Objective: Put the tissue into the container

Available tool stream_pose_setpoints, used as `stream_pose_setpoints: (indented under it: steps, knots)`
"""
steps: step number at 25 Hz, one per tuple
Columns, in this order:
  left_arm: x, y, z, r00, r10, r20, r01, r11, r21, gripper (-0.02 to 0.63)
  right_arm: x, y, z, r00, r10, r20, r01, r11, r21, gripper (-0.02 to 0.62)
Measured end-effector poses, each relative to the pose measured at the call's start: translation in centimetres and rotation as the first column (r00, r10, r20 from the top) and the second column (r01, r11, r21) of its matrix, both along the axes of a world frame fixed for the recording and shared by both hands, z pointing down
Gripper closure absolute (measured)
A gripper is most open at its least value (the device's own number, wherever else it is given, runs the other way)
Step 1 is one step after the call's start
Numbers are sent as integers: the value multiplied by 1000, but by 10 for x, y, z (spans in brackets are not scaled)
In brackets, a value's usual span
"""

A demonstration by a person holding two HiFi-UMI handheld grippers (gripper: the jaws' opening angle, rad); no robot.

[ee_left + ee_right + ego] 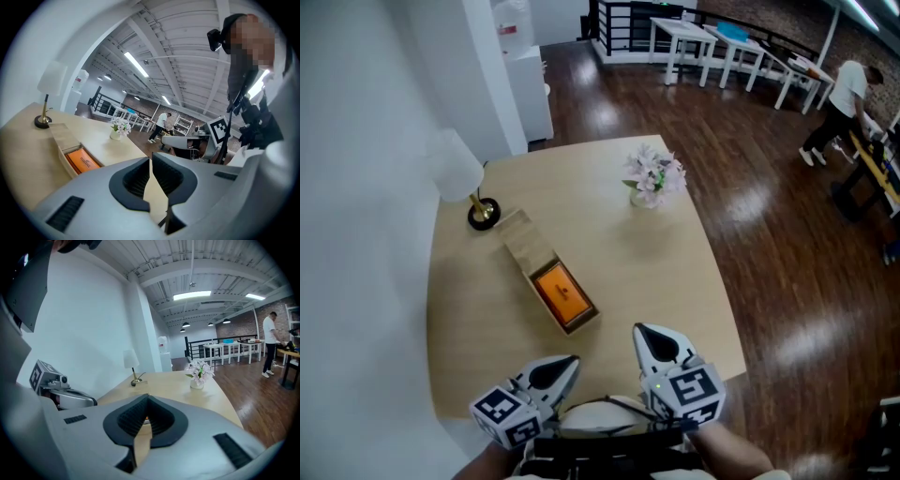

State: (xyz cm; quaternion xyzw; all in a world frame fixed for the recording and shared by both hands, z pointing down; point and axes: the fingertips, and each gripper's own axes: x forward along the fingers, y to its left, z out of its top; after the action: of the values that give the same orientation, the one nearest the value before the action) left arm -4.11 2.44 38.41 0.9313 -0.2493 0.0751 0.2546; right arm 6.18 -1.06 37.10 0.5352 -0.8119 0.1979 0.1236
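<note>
A: Claw status?

B: Left gripper [570,362] is sitting with its jaws pressed together and nothing between them. Right gripper [641,332] is the same: closed, empty. Both are hovering at the near edge of the table [694,281].

A: Where's the tissue lying?

B: The orange tissue packet [560,292] is lying inside the wooden container [523,242], in its open near end. The far half is looking covered, probably by a lid. I'm reading it as either already placed or a pack waiting to be handled. I can't tell which.

A: Geometry for the next move?

B: The container's long axis is running diagonally, with the far end toward the lamp [478,211] and the open end toward the grippers. That open end is lying just ahead of the left gripper, and ahead and to the left of the right one. Left is looking slightly nearer. The right gripper is aiming straight at it, though: orange is showing between its jaws in the right gripper view. The left gripper view is putting the container off to the left of its jaws.

A: Anything in the way?

B: Nothing is blocking. The flower vase [652,180] is standing well apart, far right.
</note>
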Motion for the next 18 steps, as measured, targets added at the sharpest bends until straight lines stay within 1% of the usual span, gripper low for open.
stream_pose_setpoints:
  steps: [5,13,15,18]
  knots:
    - [-2,0,1,1000,-11,7,11,1000,-7,597,-1,1,2,1000,-4,5,4,1000,-8,595]
    - [0,3,1,1000,2,0,-2,1000,-19,597,-4,5,5,1000,-12,11,13,1000,-24,595]
    - [1,-2,1,1000,6,-4,-6,1000,-4,597,-2,1,3,1000,-6,8,6,1000,-9,595]
    - [8,-19,-3,999,22,-25,-21,999,38,597,4,-15,-4,1000,7,-6,-7,999,38,595]
